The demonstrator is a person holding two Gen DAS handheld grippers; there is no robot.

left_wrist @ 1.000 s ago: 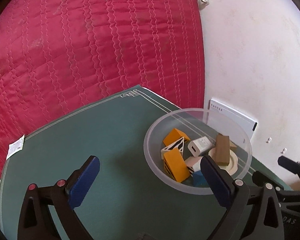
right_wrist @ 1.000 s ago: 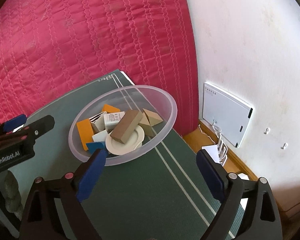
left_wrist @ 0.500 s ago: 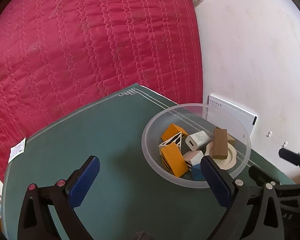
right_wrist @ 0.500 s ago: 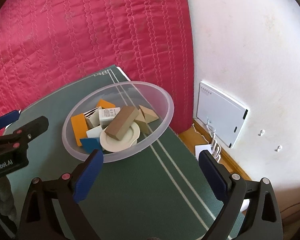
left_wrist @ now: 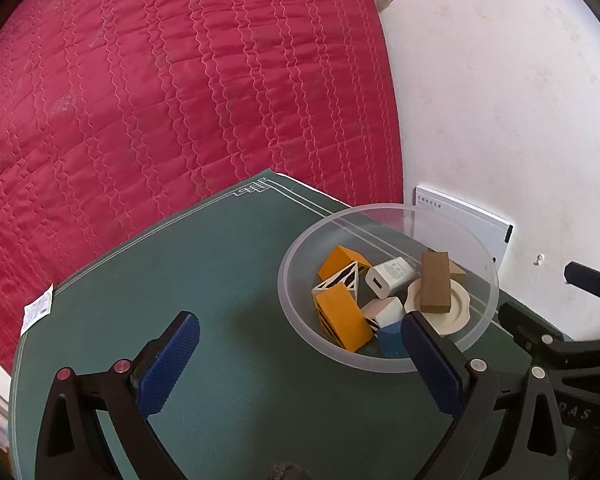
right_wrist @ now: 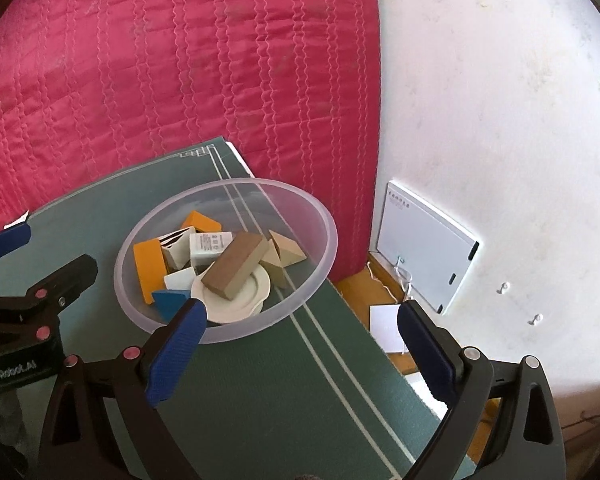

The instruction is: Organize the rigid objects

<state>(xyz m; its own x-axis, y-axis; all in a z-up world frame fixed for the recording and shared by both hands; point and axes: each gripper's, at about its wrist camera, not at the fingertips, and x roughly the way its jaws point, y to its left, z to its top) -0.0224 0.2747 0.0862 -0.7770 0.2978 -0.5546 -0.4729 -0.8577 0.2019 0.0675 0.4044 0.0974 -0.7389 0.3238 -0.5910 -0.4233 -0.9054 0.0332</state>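
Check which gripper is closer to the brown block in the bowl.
Roughly equal, so I can't call it. The left gripper has its right finger just short of the bowl, near the brown block. The right gripper has its left finger similarly placed. Both are open.

Each claw is a black plastic frame whose two arms have triangular cut-outs and end in long fingers faced with ribbed blue pads; on the left claw [left_wrist: 296,356] one pad [left_wrist: 166,364] sits on each side. Small round fasteners dot the arms behind the pads: pink on the left-hand arm, silver on the right-hand one, and the right claw [right_wrist: 300,352] is marked the same way. The left claw's body, seen from the right wrist camera, carries white lettering "GenRobot.AI".
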